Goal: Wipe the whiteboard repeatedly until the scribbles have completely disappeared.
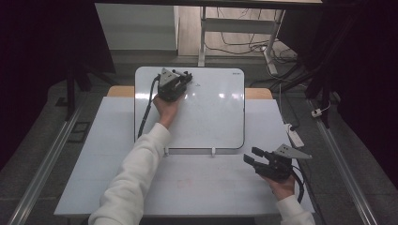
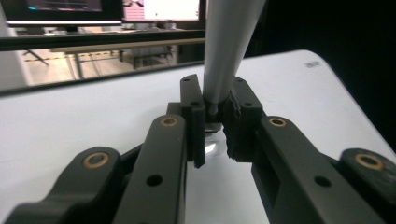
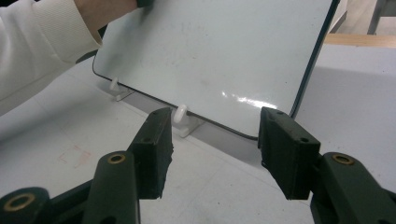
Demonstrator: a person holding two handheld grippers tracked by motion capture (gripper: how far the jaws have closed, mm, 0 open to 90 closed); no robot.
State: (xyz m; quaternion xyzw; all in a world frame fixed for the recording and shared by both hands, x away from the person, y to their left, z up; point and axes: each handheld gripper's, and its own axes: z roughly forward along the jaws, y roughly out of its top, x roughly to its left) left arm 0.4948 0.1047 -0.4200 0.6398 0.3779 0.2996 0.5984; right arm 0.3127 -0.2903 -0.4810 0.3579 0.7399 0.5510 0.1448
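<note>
Your left gripper (image 2: 214, 122), at the whiteboard's (image 1: 211, 117) far-left corner, is clamped on a grey-white marker-like stick (image 2: 229, 42), and your right gripper (image 3: 212, 149) waits wide and empty just off its near-right corner, so pressing hard could skid the board on its 2 clips.

pretty dim room; grey floor (image 1: 37, 154), cables (image 1: 244, 47) snaking round a white desk frame (image 1: 234, 26) out back
</note>
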